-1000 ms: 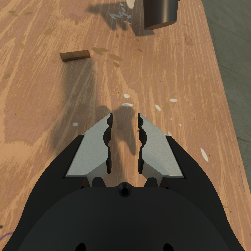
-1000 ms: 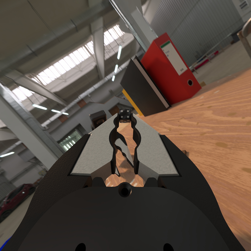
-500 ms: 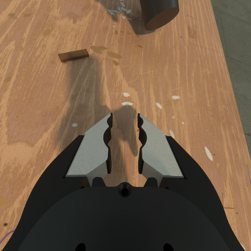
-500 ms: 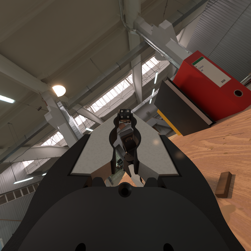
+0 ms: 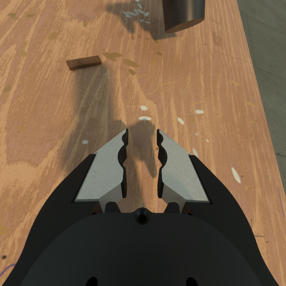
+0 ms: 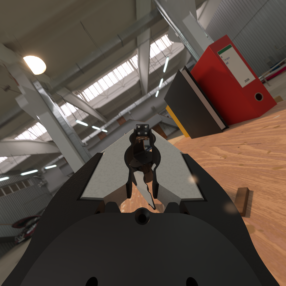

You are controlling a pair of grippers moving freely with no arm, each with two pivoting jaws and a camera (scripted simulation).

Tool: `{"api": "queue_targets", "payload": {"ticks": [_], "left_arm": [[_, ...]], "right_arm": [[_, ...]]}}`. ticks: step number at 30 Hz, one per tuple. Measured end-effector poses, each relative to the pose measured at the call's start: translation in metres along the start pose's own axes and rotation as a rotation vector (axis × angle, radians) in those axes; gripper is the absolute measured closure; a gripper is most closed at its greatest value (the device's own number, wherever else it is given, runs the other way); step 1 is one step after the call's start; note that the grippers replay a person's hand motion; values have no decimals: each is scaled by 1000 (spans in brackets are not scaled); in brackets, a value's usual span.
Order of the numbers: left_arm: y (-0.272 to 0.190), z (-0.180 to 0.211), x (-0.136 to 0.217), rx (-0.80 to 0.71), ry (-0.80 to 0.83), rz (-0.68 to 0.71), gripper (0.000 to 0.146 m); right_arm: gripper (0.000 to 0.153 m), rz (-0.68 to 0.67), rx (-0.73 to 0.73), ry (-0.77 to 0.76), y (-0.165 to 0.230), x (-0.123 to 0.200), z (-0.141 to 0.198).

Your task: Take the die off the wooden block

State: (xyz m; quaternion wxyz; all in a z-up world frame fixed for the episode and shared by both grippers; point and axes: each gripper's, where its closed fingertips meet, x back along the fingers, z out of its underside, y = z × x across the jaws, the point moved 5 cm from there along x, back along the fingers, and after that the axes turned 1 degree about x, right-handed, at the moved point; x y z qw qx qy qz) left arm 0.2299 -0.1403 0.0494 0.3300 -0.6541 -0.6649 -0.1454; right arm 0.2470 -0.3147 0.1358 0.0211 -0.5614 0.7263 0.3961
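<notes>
My right gripper [image 6: 142,133] is shut on a small black die [image 6: 142,129] with white pips. It holds the die at its fingertips, in the air above the table. The flat brown wooden block [image 6: 243,201] lies on the table to the lower right with a bare top. It also shows in the left wrist view [image 5: 83,62], at the far left. My left gripper [image 5: 142,131] is open and empty, low over the table and well short of the block. It shows between the right gripper's fingers [image 6: 144,190].
A red binder [image 6: 232,86] and a leaning black book [image 6: 193,108] stand at the far side of the wooden table [image 6: 232,154]. A dark cylinder [image 5: 183,15] hangs above the far table. The table's right edge [image 5: 253,86] drops to a grey floor.
The right gripper has swung and tilted with the die still in it, bringing the block and my left gripper into its view. The left gripper has barely moved.
</notes>
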Motion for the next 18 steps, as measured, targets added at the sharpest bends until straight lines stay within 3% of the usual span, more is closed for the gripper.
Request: {"api": "queue_targets", "payload": {"ticks": [8, 18], "left_arm": [[1, -1, 1, 17, -12, 17, 109], [2, -2, 4, 39, -43, 35, 109]], "right_arm": [[136, 170, 192, 203, -6, -11, 18], [136, 570, 542, 456, -28, -6, 31]]}}
